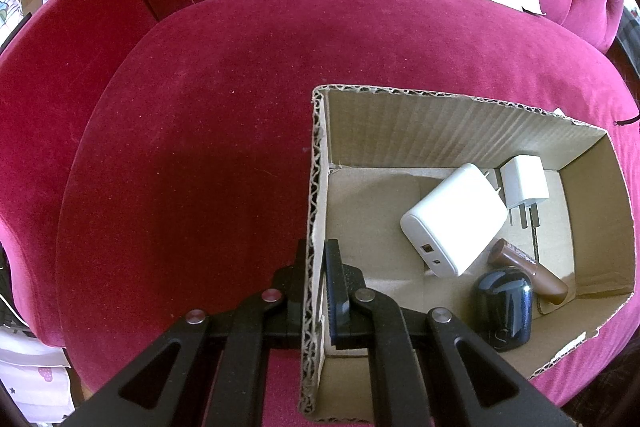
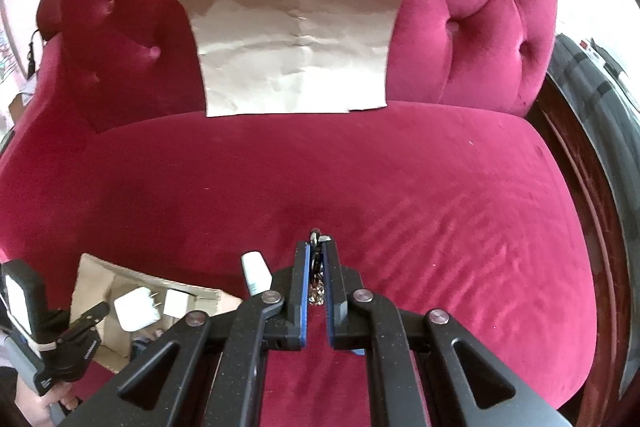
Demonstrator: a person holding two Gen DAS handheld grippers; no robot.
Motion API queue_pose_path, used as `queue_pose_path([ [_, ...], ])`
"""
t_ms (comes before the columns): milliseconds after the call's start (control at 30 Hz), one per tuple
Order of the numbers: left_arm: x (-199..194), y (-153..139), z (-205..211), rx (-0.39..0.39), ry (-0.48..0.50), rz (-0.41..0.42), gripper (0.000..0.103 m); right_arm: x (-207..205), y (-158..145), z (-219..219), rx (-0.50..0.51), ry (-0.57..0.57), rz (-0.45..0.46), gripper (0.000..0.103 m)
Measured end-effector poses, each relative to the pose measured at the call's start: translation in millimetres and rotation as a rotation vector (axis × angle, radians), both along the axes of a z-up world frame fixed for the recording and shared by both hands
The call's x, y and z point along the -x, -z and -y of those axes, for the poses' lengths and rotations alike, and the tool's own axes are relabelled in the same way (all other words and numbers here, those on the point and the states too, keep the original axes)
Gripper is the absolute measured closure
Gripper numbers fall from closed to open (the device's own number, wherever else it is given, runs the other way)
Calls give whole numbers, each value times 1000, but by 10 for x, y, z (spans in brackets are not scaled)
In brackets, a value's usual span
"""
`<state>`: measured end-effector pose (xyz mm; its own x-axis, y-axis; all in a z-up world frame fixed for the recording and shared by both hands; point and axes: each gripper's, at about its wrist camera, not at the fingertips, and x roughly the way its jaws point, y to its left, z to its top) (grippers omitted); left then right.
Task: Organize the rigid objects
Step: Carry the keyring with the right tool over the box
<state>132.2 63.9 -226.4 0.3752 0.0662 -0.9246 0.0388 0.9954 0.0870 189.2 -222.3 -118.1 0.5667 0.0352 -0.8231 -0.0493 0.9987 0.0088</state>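
Note:
An open cardboard box [image 1: 400, 131] stands on the red velvet sofa seat [image 1: 200, 147]. Inside lie a large white charger [image 1: 454, 219], a small white plug adapter [image 1: 524, 183], a brown tube [image 1: 528, 273] and a glossy dark case [image 1: 504, 307]. My left gripper [image 1: 316, 251] is shut on the box's left wall, one finger inside and one outside. In the right wrist view my right gripper [image 2: 316, 247] is shut on a small dark keychain-like object [image 2: 316, 239] with a metal ring and glittery bits, held above the seat. The box [image 2: 96, 275] and the left gripper [image 2: 92, 315] show at lower left.
A small white tube [image 2: 256, 273] shows just right of the box, beside my right gripper's left finger. A creased brown paper sheet [image 2: 296, 47] leans on the tufted backrest [image 2: 460, 7]. The sofa's dark wooden edge [image 2: 580, 207] runs down the right.

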Motion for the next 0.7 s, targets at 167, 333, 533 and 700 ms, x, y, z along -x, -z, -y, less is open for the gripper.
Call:
queue_pose_path([
  [167, -1, 1, 0, 0, 0, 0, 97, 46, -84, -154, -13, -42, 13, 99],
  [333, -2, -1, 1, -1, 0, 0, 97, 105, -153, -316, -31, -93, 24, 99],
  [533, -7, -2, -5, -1, 1, 1, 97, 164, -223, -562, -47, -159, 27, 99],
  [700, -9, -1, -9, -2, 1, 0, 97, 210, -206, -759, -52, -205, 18, 99],
])
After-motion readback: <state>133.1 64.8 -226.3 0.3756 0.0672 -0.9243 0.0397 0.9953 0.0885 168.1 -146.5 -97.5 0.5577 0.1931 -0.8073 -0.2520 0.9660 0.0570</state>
